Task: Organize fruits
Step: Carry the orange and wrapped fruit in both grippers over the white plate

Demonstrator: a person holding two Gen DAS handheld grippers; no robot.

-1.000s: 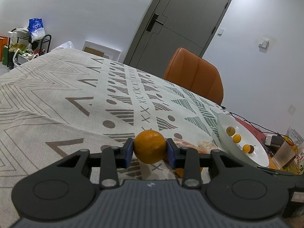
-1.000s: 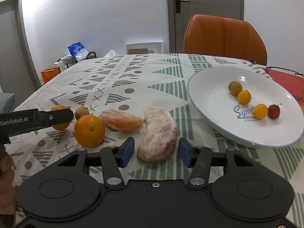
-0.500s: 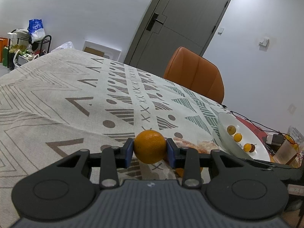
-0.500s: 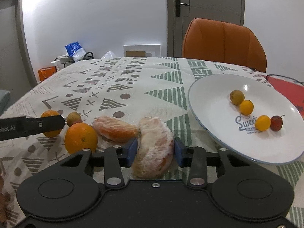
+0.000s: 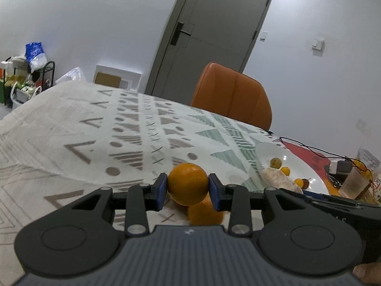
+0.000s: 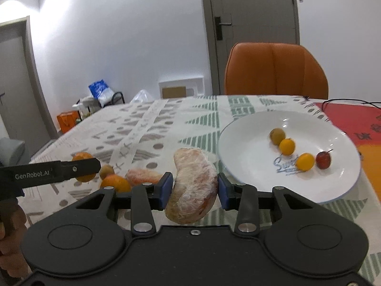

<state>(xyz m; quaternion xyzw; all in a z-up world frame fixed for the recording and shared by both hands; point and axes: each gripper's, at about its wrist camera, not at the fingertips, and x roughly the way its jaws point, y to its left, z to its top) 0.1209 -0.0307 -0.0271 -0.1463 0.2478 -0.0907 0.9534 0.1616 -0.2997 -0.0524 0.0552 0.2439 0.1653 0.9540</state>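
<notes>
While the left fingers (image 5: pixel 162 188) clamp an orange (image 5: pixel 188 184), the right fingers (image 6: pixel 166 187) clamp a peeled segment (image 6: pixel 193 188).

The right gripper (image 6: pixel 194 188), open a second ago, now clamps the peeled pomelo segment (image 6: pixel 193 186) and lifts it off the tablecloth (image 6: pixel 152 128).

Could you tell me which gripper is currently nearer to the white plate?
The right gripper, holding the wrapped fruit segment, sits just beside the white plate. The left gripper, gripping an orange, is farther away.

Patterned table (image 6: pixel 190 119) bears plate (image 6: pixel 238 166), loose fruit (image 6: pixel 140 177).
</notes>
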